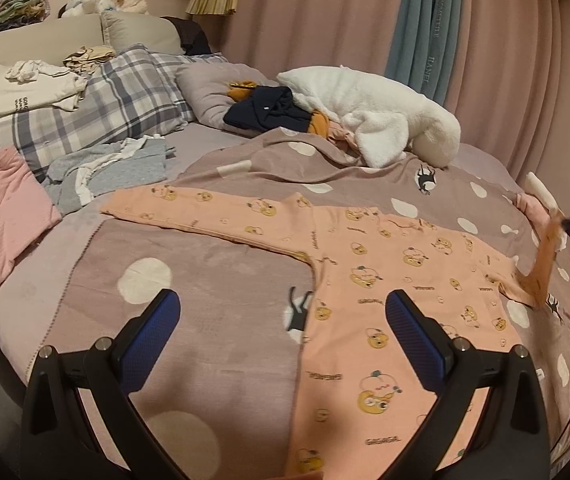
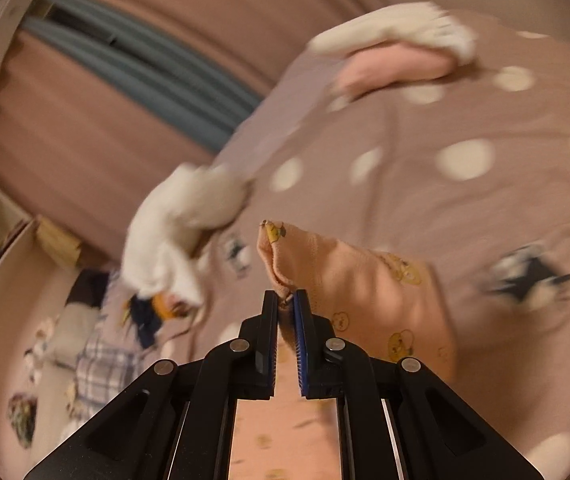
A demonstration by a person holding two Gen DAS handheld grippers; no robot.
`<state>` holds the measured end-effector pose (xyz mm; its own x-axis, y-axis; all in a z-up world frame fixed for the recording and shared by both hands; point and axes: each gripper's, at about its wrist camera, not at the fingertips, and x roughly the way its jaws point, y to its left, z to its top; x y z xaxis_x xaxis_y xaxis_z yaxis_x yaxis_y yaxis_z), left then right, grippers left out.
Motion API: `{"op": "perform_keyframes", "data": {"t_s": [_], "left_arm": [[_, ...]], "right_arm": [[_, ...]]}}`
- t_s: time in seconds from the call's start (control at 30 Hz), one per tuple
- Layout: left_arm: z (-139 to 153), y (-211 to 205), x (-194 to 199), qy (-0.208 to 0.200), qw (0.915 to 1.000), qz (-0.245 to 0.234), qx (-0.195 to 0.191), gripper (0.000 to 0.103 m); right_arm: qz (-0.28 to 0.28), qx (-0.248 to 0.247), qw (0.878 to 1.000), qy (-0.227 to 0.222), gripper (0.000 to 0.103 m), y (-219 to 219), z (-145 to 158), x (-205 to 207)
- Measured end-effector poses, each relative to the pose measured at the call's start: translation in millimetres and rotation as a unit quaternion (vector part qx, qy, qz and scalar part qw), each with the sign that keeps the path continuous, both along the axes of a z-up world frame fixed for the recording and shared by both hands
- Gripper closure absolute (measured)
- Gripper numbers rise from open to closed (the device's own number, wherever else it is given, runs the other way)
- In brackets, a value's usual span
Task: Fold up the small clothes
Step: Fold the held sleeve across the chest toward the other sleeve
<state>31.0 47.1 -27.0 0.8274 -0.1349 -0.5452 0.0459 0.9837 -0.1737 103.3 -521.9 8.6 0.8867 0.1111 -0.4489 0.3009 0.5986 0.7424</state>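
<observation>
**Right claw clamping sleeve, left claw spread**

The left claw (image 1: 283, 312) is hovering with its 2 fingers wide apart, holding nothing. The peach garment (image 1: 385, 280) is lying flat on the dotted blanket (image 1: 213, 264) directly ahead of and beneath this claw, 1 sleeve extending away to its left. The right claw (image 2: 285, 300) is gripping the other sleeve's cuff (image 2: 281, 256), lifting it off the blanket.
</observation>
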Motion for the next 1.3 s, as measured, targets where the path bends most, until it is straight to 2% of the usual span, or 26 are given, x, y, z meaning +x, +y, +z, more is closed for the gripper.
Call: {"op": "perform_keyframes", "data": {"t_s": [0.17, 0.3, 0.47, 0.57, 0.8, 0.83, 0.9, 1.0, 1.07, 1.1, 1.2, 1.3], "left_arm": [[-1, 21, 1, -0.001, 0.9999, 0.009, -0.015, 0.000], [-8, 29, 7, 0.004, 0.9999, 0.014, -0.010, 0.000], [-17, 35, 13, 0.014, 0.9998, 0.014, -0.002, 0.000], [-21, 40, 17, 0.025, 0.9996, 0.009, -0.011, 0.000], [-18, 54, 15, 0.026, 0.9993, 0.021, -0.019, 0.000], [-18, 55, 15, 0.026, 0.9992, 0.021, -0.021, 0.000], [-17, 59, 13, 0.023, 0.9990, 0.025, -0.030, 0.000], [-20, 60, 14, 0.028, 0.9987, 0.029, -0.033, 0.000], [-24, 58, 16, 0.031, 0.9987, 0.029, -0.029, 0.000], [-25, 57, 16, 0.032, 0.9987, 0.029, -0.028, 0.000], [-28, 53, 19, 0.037, 0.9987, 0.025, -0.024, 0.000], [-30, 50, 20, 0.037, 0.9989, 0.020, -0.020, 0.000]], "right_arm": [[0.081, -0.004, 0.997, -0.007, 0.093, 82, 13, 61], [0.140, -0.009, 0.990, -0.006, 0.093, 146, 11, 103], [0.211, -0.028, 0.977, 0.023, 0.093, 225, -8, 138], [0.248, -0.047, 0.966, 0.047, 0.093, 265, -23, 151], [0.284, -0.085, 0.954, 0.054, 0.093, 282, -15, 149], [0.284, -0.099, 0.952, 0.061, 0.093, 283, -13, 149], [0.269, -0.155, 0.947, 0.079, 0.084, 283, -9, 146], [0.264, -0.236, 0.927, 0.121, 0.074, 287, -18, 143], [0.288, -0.241, 0.913, 0.160, 0.059, 290, -37, 146], [0.298, -0.234, 0.909, 0.174, 0.057, 291, -46, 147], [0.303, -0.251, 0.897, 0.201, 0.056, 299, -72, 149], [0.324, -0.261, 0.875, 0.246, 0.057, 313, -96, 155]]}}
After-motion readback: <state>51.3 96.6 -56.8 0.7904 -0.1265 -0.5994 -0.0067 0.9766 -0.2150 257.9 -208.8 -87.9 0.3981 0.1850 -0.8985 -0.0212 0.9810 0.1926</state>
